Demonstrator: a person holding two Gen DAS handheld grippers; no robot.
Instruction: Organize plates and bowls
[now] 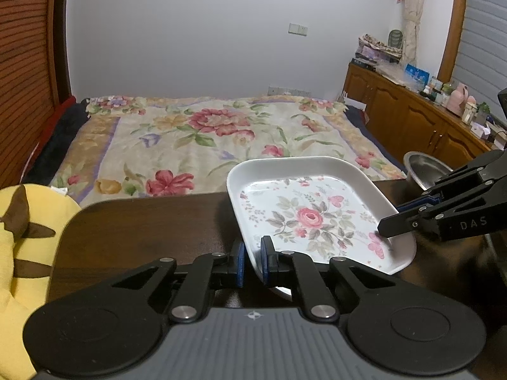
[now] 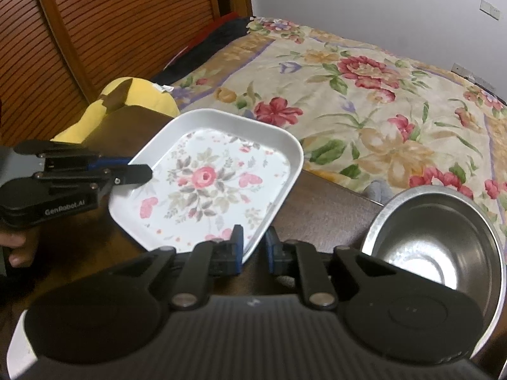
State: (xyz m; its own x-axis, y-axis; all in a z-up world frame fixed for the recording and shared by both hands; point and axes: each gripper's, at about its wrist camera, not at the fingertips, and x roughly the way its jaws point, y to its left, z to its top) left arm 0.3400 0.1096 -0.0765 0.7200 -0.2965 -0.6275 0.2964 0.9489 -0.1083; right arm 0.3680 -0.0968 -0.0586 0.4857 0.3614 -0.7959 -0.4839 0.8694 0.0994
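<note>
A white square plate (image 1: 310, 215) with a pink rose print is held over the dark wooden table (image 1: 142, 228) by both grippers. My left gripper (image 1: 253, 261) is shut on the plate's near rim, blue pads on either side of the edge. My right gripper (image 2: 255, 247) is shut on the adjoining rim; in the left wrist view the right gripper (image 1: 391, 223) clamps the plate's right edge. From the right wrist, the left gripper (image 2: 139, 171) bites the plate (image 2: 206, 177) at its left side. An empty steel bowl (image 2: 437, 237) stands on the table to the right of the plate.
A bed with a floral cover (image 1: 206, 133) lies beyond the table's far edge. A yellow plush toy (image 1: 19, 228) sits at the table's left end. A person's hand (image 2: 19, 247) holds the left gripper's handle. A wooden sideboard (image 1: 412, 117) with small items lines the right wall.
</note>
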